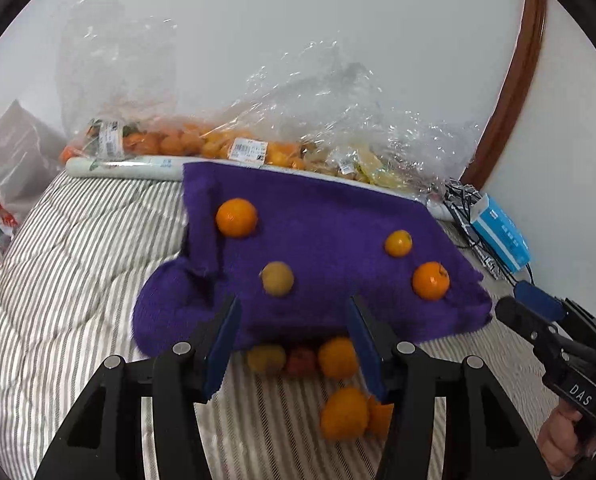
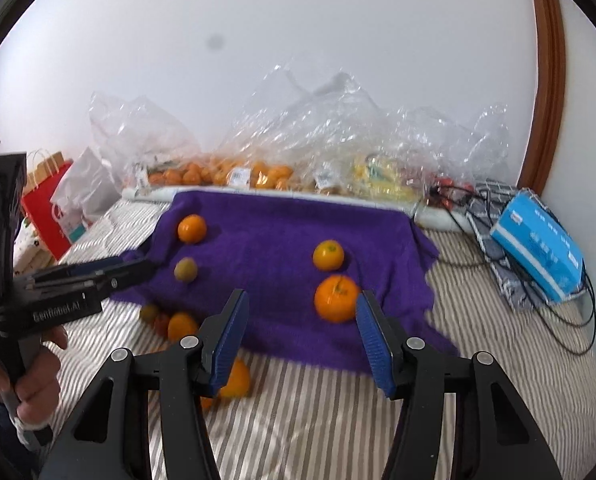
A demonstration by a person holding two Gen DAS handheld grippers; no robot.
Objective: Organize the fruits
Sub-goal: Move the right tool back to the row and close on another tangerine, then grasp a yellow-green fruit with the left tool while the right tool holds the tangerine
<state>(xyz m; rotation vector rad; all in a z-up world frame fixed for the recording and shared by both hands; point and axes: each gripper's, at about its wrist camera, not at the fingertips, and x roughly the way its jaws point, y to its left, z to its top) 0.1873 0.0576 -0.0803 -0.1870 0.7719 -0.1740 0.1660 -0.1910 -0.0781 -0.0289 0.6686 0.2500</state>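
- Our left gripper and right gripper have jaws apart, holding nothing.
- The oranges near the purple towel's front edge could roll off if we bump it.

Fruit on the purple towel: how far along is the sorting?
Looks done: four fruits sit spaced out on the purple fuzzy towel, three oranges including the large stemmed orange, plus one dull yellow-green fruit. In hand: nothing; the left claw and right claw are both open and empty. Left: the loose fruit cluster on the striped quilt at the towel's near edge.
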